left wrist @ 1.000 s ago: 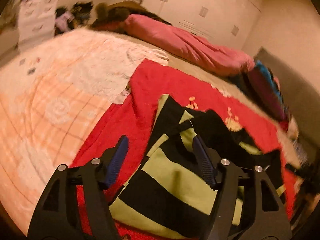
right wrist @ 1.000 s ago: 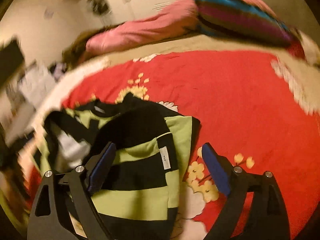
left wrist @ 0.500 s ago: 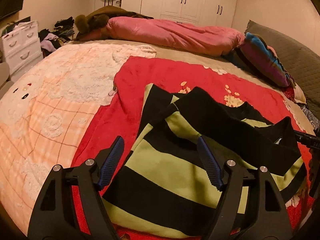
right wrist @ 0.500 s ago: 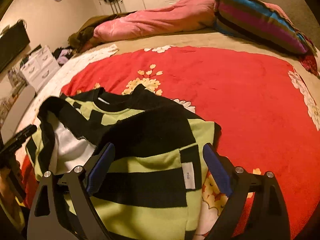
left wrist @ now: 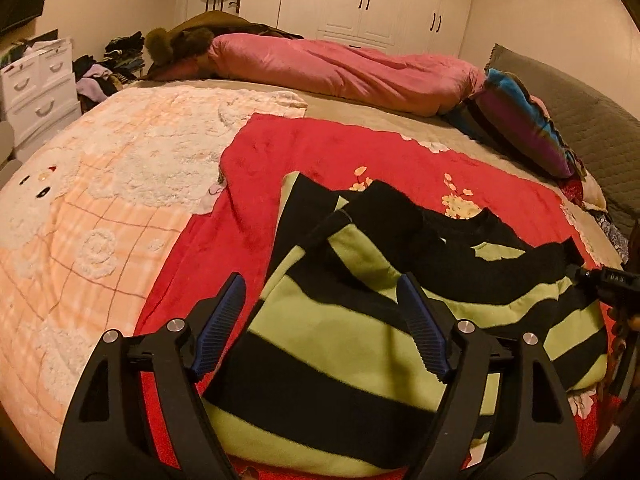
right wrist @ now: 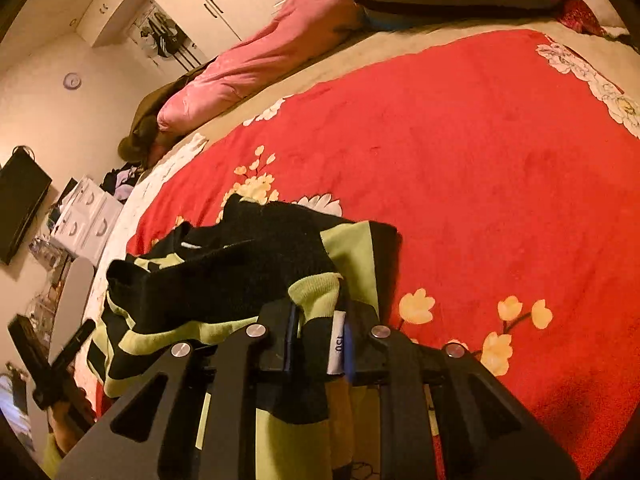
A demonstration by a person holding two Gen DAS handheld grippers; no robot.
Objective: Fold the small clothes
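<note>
A small black and lime-green striped sweater lies on a red flowered blanket on the bed. My left gripper is open and empty, hovering over the sweater's left edge, one finger each side of that edge. My right gripper is shut on the sweater at its right edge, by a white size label, and lifts that edge into a fold. The right gripper also shows at the right edge of the left wrist view.
A peach and white blanket covers the bed's left side. A pink duvet and a striped pillow lie at the far end. White drawers and a clothes pile stand beside the bed. White wardrobes line the back wall.
My right gripper has closed on the sweater's right edge and raised it. My left gripper has stayed open over the left edge while its view steadied.
</note>
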